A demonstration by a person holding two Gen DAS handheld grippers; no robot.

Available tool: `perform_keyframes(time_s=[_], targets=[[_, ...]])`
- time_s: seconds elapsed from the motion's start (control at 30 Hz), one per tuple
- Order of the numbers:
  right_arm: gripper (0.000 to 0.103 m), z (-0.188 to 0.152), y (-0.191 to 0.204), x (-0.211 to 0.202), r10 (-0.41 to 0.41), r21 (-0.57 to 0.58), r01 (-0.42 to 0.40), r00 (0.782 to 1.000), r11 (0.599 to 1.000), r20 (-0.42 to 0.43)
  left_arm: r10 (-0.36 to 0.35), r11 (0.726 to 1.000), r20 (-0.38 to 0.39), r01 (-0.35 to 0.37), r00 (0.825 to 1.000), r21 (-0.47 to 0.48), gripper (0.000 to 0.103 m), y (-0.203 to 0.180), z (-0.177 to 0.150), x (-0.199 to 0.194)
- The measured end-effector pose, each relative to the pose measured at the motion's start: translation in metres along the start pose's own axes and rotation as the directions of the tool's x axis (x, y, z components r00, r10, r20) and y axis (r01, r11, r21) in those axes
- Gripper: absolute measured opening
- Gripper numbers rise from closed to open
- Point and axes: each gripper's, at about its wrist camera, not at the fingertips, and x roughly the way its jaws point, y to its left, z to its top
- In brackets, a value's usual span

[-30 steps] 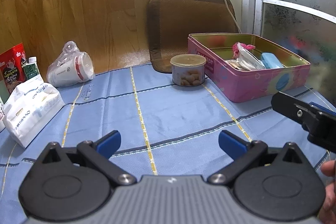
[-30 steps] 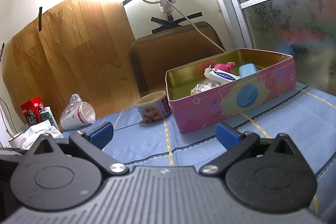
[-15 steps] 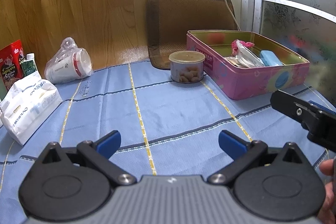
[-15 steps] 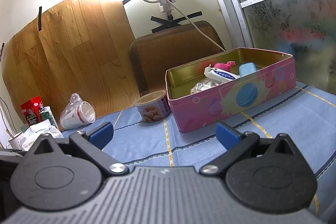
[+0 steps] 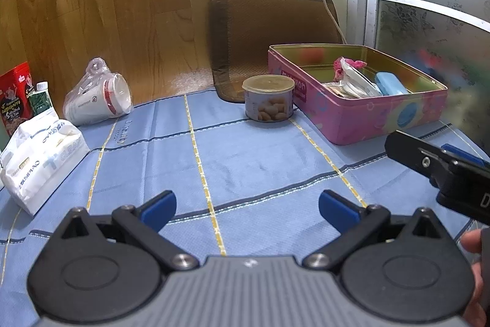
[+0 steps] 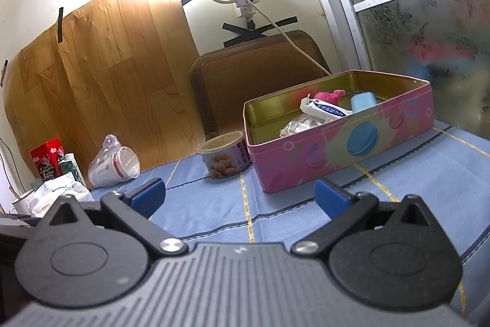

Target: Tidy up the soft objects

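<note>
Both grippers, left and right, hover with fingers wide and empty; soft items sit in the pink tin, so the next pick is likely the white tissue pack on the worktop's left

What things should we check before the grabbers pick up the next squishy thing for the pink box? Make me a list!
1. Left gripper open and holding nothing: ok.
2. Right gripper open and holding nothing: ok.
3. Pink tin has its lid off, ready to take things: ok.
4. Room left in the tin: ok; bare gold floor shows at its left end, with the pink fluffy thing, the blue block and the wrappers at the other.
5. Blue cloth between the grippers and the tin free of clutter: ok.
6. Which soft thing comes next: cannot tell; the white soft pack lies far left, beside the bagged cups.
</note>
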Motion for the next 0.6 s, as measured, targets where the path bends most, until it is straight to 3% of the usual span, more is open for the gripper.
perform_keyframes(time_s=[0.6], targets=[[0.103, 0.0006, -0.0002, 0.0010, 0.002, -0.004, -0.002, 1.000, 1.000, 0.003, -0.006, 1.000, -0.009, 0.006, 1.000, 0.004, 0.103, 0.0002, -0.0004, 0.0022]])
